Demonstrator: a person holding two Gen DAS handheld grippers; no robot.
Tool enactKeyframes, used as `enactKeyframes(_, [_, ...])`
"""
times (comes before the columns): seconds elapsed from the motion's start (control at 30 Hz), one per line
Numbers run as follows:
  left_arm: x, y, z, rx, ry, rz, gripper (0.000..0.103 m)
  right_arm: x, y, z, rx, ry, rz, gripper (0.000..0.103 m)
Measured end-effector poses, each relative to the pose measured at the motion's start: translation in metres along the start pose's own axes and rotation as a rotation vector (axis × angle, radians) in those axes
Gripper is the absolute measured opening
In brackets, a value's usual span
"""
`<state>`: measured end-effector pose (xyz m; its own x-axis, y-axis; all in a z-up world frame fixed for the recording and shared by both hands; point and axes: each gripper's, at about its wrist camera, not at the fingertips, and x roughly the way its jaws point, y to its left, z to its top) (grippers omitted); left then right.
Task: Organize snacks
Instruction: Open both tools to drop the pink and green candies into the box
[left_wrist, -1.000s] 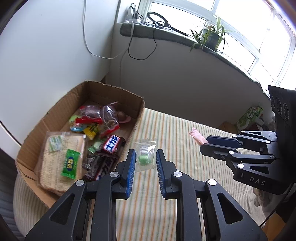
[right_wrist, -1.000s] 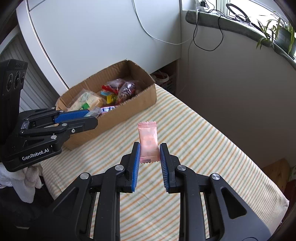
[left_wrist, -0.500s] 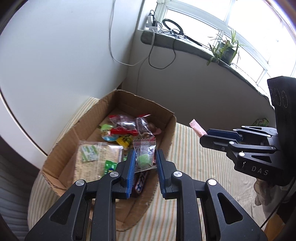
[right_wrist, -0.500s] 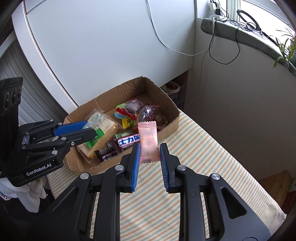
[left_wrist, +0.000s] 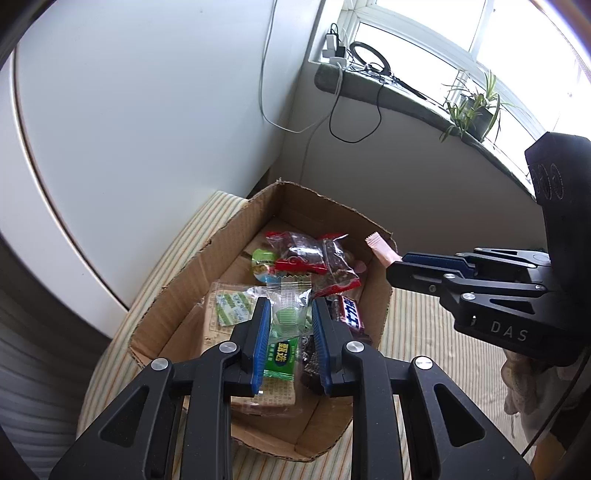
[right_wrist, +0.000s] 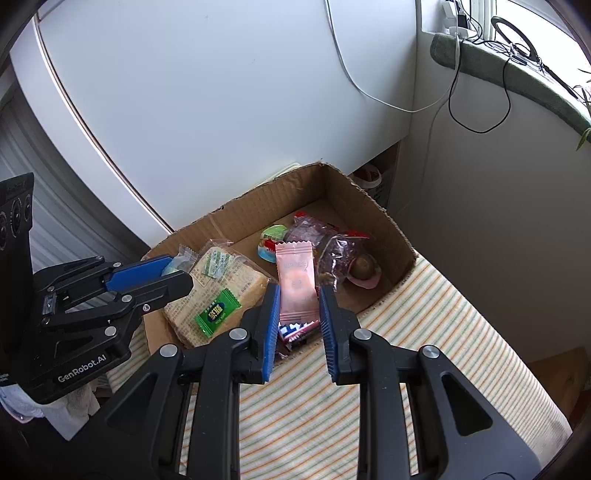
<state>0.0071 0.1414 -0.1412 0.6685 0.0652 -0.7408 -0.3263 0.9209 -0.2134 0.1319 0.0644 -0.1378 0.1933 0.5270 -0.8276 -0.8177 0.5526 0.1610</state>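
Note:
A cardboard box (left_wrist: 207, 280) holds several wrapped snacks and sits on a striped cloth surface (right_wrist: 406, 354). My left gripper (left_wrist: 288, 317) is shut on a clear packet with a green sweet (left_wrist: 289, 310) and holds it above the box's near half. My right gripper (right_wrist: 298, 306) is shut on a pink sachet (right_wrist: 297, 284) above the box's near edge (right_wrist: 369, 310). The pink sachet also shows in the left wrist view (left_wrist: 380, 248), over the box's right wall. The left gripper shows in the right wrist view (right_wrist: 177, 273).
Inside the box lie a cracker pack (right_wrist: 221, 280), a green sachet (right_wrist: 216, 314), a chocolate bar (left_wrist: 351, 314) and clear bags of dark snacks (left_wrist: 314, 258). A white cabinet (right_wrist: 221, 110) stands behind the box. A windowsill with cables and a plant (left_wrist: 472, 110) runs at the right.
Both grippers have moved with their packets from over the striped cloth to over the box. The box now sits directly beneath them.

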Motion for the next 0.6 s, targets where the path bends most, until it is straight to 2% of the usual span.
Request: enactKeyframes(0.6, [-0.002,0.011,0.006,-0.017,-0.008,0.027,0.022,0.004,0.002,0.012,0.021,0.001,-0.004,0.023])
